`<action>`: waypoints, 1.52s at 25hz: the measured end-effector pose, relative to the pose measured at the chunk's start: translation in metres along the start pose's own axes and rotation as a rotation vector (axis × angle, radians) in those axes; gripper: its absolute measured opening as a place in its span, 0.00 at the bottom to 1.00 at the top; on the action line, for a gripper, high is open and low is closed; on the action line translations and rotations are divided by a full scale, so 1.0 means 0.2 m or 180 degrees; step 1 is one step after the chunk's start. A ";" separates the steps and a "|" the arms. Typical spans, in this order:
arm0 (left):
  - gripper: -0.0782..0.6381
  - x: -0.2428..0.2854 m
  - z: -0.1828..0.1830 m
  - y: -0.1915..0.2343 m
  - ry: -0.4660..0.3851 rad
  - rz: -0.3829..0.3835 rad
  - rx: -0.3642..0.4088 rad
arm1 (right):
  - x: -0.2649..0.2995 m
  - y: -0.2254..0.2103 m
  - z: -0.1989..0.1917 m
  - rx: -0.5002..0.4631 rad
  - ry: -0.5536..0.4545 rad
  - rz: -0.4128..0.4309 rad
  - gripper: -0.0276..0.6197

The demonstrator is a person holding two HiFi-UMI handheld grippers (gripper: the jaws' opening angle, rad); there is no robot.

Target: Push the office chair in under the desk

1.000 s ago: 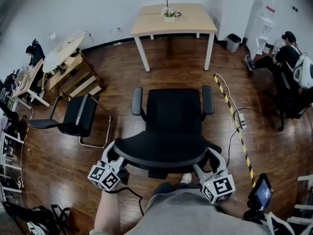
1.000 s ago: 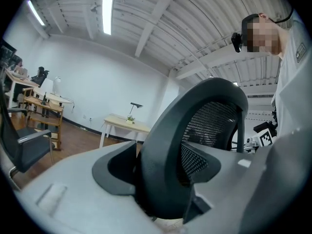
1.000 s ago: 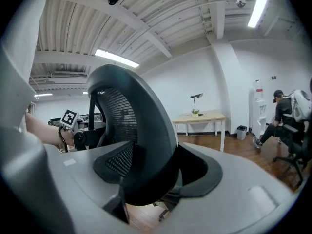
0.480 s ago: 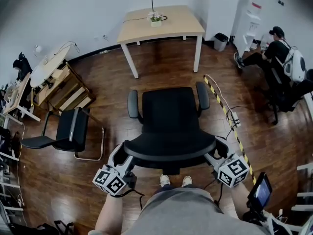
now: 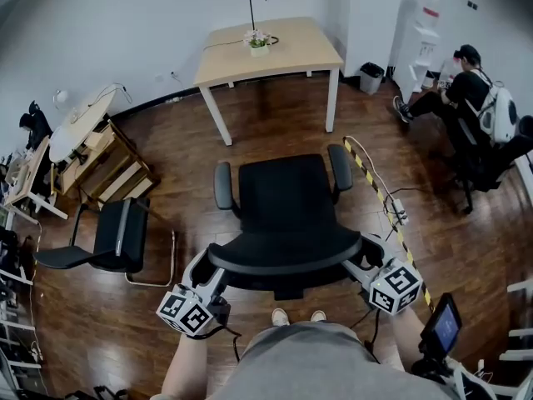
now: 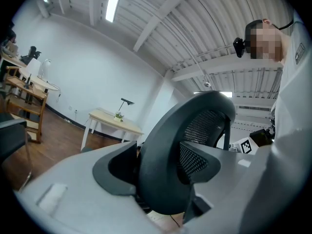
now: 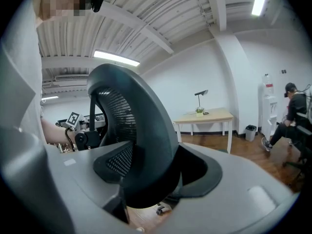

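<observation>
The black office chair (image 5: pixel 287 202) stands on the wood floor with its seat facing the light wooden desk (image 5: pixel 287 47) at the far wall, a stretch of floor between them. I stand behind its curved backrest (image 5: pixel 287 255). My left gripper (image 5: pixel 202 267) is shut on the backrest's left edge, and my right gripper (image 5: pixel 364 257) is shut on its right edge. In the left gripper view the backrest rim (image 6: pixel 163 155) fills the gap between the jaws of the left gripper (image 6: pixel 158 179). The right gripper view shows that rim (image 7: pixel 146 145) held by the right gripper (image 7: pixel 148 179).
A black visitor chair (image 5: pixel 117 238) stands left of the office chair, with wooden shelves (image 5: pixel 96 152) behind it. Yellow-black floor tape (image 5: pixel 375 186) and a power strip (image 5: pixel 400 217) run along the right. A seated person (image 5: pixel 470 98), a bin (image 5: pixel 371 77) and a water dispenser (image 5: pixel 423 36) are far right.
The office chair and both grippers have moved forward toward the desk; the visitor chair at the left has slid back in view. Both grips on the backrest are unchanged.
</observation>
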State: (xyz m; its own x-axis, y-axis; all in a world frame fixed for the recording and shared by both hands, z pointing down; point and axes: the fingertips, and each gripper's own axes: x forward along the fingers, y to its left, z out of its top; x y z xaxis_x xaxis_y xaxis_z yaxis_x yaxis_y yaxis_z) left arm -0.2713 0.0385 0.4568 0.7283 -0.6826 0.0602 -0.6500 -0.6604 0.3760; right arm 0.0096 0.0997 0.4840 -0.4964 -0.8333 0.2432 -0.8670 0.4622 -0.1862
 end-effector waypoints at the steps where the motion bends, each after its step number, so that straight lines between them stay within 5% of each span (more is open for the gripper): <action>1: 0.48 0.00 0.00 0.01 -0.0006 0.0006 0.0002 | 0.01 0.01 0.00 0.0001 0.0001 0.0019 0.48; 15: 0.48 0.26 0.08 0.05 -0.0061 0.0200 0.0090 | 0.15 -0.20 0.12 0.0049 0.0007 0.0317 0.48; 38: 0.48 0.84 0.19 0.38 0.0051 -0.0240 -0.0135 | 0.68 -0.67 0.27 0.0006 0.0355 0.0650 0.45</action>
State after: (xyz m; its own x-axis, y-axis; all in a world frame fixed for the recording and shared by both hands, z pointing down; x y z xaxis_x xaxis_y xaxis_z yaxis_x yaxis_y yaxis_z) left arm -0.2075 -0.1383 0.4597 0.7784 -0.6261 0.0449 -0.5837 -0.6957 0.4187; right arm 0.0598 -0.0920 0.4913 -0.6633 -0.6839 0.3040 -0.7481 0.6170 -0.2442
